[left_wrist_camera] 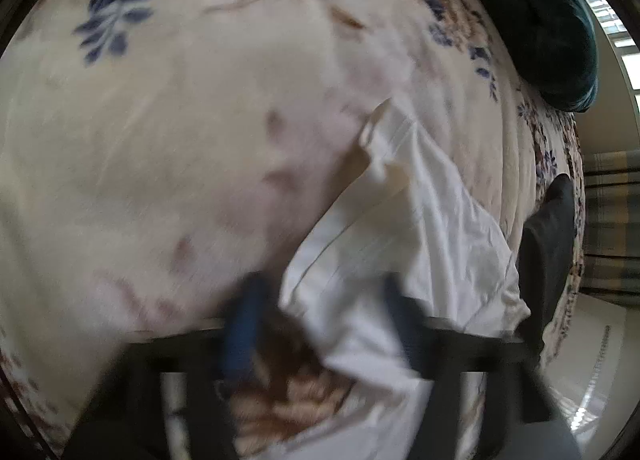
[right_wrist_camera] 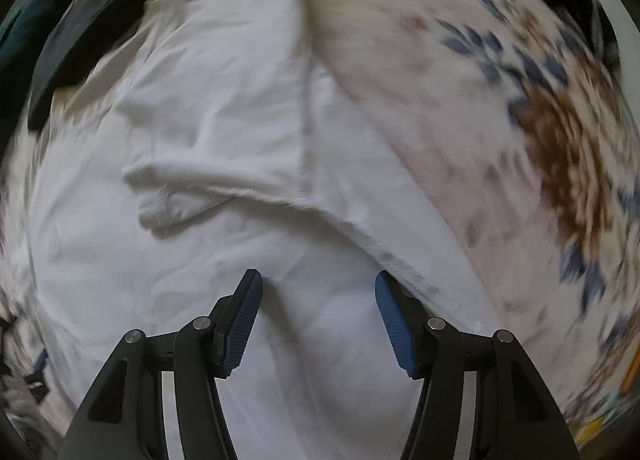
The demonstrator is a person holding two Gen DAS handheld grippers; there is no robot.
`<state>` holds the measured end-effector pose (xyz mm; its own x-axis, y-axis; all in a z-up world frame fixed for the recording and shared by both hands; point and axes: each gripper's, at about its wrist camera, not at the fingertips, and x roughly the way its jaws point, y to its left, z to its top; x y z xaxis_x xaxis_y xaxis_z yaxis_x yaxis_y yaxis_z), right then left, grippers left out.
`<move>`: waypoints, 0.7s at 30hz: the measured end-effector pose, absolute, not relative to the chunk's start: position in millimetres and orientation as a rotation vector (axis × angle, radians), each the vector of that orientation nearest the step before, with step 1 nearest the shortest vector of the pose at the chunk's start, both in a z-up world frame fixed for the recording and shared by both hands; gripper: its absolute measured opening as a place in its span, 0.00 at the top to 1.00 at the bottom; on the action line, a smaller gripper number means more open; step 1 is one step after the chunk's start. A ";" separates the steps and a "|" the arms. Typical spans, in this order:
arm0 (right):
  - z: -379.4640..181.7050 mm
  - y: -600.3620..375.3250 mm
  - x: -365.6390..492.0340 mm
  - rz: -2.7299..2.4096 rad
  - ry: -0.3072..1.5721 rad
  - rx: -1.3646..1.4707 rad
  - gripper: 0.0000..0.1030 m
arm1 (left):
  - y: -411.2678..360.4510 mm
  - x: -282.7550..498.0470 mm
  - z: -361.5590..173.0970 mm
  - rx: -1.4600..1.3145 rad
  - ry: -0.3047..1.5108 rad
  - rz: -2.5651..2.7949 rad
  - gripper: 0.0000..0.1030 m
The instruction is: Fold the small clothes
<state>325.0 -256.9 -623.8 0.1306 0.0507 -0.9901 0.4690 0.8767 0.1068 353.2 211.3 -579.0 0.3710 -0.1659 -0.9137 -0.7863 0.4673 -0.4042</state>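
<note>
A white garment point(right_wrist_camera: 224, 107) lies crumpled on a floral bedspread point(right_wrist_camera: 460, 107), with a ribbed hem point(right_wrist_camera: 256, 187) folded across its middle. My right gripper point(right_wrist_camera: 318, 288) is open, its blue pads point(right_wrist_camera: 248, 320) spread just above the white cloth. In the left wrist view the same white garment point(left_wrist_camera: 420, 227) lies at the lower right of the bedspread point(left_wrist_camera: 180, 139). My left gripper point(left_wrist_camera: 320, 320) is blurred and open, its fingers point(left_wrist_camera: 244, 324) spread over the garment's near edge.
A dark teal cushion point(left_wrist_camera: 552, 27) sits at the bed's far right. A dark garment point(left_wrist_camera: 548, 236) hangs over the bed's right edge, with floor point(left_wrist_camera: 600, 360) beyond. Another dark cloth point(right_wrist_camera: 80, 47) lies past the white garment at upper left.
</note>
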 end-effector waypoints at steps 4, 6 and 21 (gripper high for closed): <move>-625.7 -271.4 317.4 -0.356 1.409 0.501 0.41 | 193.9 382.7 -555.5 -0.857 1.090 0.458 0.97; -625.0 -280.0 318.5 -0.352 1.404 0.495 0.41 | 179.4 392.6 -537.1 -0.720 1.065 0.417 0.97; -615.3 -333.6 296.0 -0.346 1.430 0.490 0.41 | -69.4 389.9 -524.2 0.036 1.120 -0.205 0.90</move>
<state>296.0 -333.6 -615.3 0.1177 0.0627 -0.9911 0.5085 0.8534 0.1144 389.9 -69.4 -524.2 0.4193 -0.1451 -0.8962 0.1811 0.9807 -0.0740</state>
